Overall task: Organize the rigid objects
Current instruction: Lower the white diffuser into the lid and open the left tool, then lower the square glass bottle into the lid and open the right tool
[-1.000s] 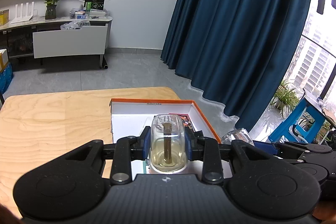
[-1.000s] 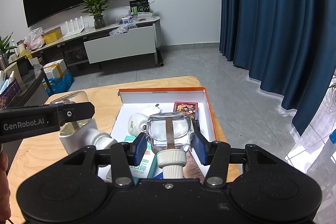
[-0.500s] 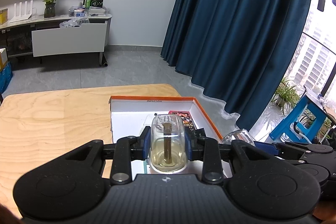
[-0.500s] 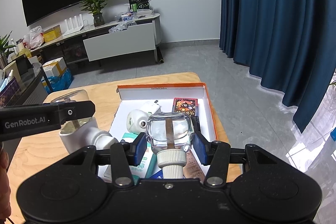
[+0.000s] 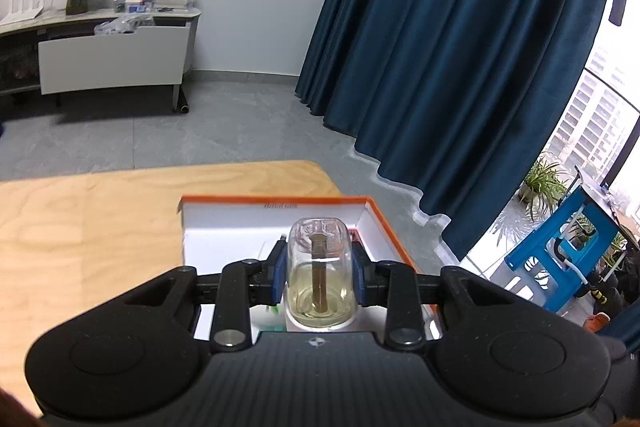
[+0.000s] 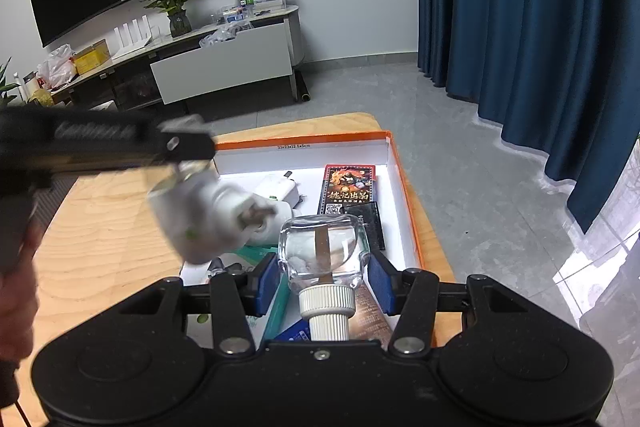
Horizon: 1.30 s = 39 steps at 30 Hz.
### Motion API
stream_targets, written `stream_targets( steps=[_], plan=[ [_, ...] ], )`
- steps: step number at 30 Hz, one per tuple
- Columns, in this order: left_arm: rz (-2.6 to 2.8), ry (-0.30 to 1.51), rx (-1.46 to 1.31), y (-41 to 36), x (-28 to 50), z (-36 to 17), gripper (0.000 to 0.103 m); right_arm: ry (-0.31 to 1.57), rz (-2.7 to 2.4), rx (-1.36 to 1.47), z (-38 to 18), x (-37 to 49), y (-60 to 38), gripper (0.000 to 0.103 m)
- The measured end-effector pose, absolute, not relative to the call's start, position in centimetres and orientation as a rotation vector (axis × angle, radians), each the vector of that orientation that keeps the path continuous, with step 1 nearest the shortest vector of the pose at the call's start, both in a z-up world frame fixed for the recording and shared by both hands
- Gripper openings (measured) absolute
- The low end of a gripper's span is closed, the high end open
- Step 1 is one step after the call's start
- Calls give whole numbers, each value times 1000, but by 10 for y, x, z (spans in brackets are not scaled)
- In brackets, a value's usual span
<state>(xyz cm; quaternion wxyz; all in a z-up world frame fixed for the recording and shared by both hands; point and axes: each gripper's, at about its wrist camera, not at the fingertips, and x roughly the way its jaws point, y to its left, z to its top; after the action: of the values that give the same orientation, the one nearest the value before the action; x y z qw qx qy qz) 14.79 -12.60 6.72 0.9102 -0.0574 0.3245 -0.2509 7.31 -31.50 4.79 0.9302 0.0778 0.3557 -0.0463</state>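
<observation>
Where the left wrist view looks along its own fingers, the left gripper (image 5: 319, 277) is clenched on a clear glass bottle (image 5: 320, 279) holding yellowish liquid and a brown stem; both blue pads press its sides. The bottle hides most of the orange-rimmed white box (image 5: 276, 211) behind it, so only a red sliver of the contents shows. The box sits on the wooden table (image 5: 88, 227). Against the frame a second ago, the box has slid lower and rightward in view, and the other gripper at the right edge has gone.

From the right wrist view, the right gripper (image 6: 323, 281) is around a clear glass jar (image 6: 323, 253) with a ribbed white cap (image 6: 327, 313) pointing at the camera; narrow gaps show between pads and glass, so whether it grips cannot be told. The left gripper's bottle (image 6: 200, 215) is a motion-blurred smear at left, higher and further over the box (image 6: 400, 183) than earlier. Inside the box lie a red card pack (image 6: 350, 189), a black card (image 6: 370, 225), a white adapter (image 6: 276, 187) and teal packaging (image 6: 256, 253), partly hidden.
</observation>
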Motion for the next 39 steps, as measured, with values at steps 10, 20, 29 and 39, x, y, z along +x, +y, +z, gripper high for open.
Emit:
stream_targets(
  steps=[10,20,29,39],
  plan=[
    [-547,744,-191,-147,188,47,33,763,-88,160,34,94,-317,59],
    [-515,739,-186,-140,186,57,61,746,-77,208,34,91,-323,61],
    [-393,671,-112,-108,121,96,103,636,-118,183,77,34,-328,79],
    [-266,781,-4,-106,33,87,103,671,-144,158,85,-31,-335,84]
  ],
)
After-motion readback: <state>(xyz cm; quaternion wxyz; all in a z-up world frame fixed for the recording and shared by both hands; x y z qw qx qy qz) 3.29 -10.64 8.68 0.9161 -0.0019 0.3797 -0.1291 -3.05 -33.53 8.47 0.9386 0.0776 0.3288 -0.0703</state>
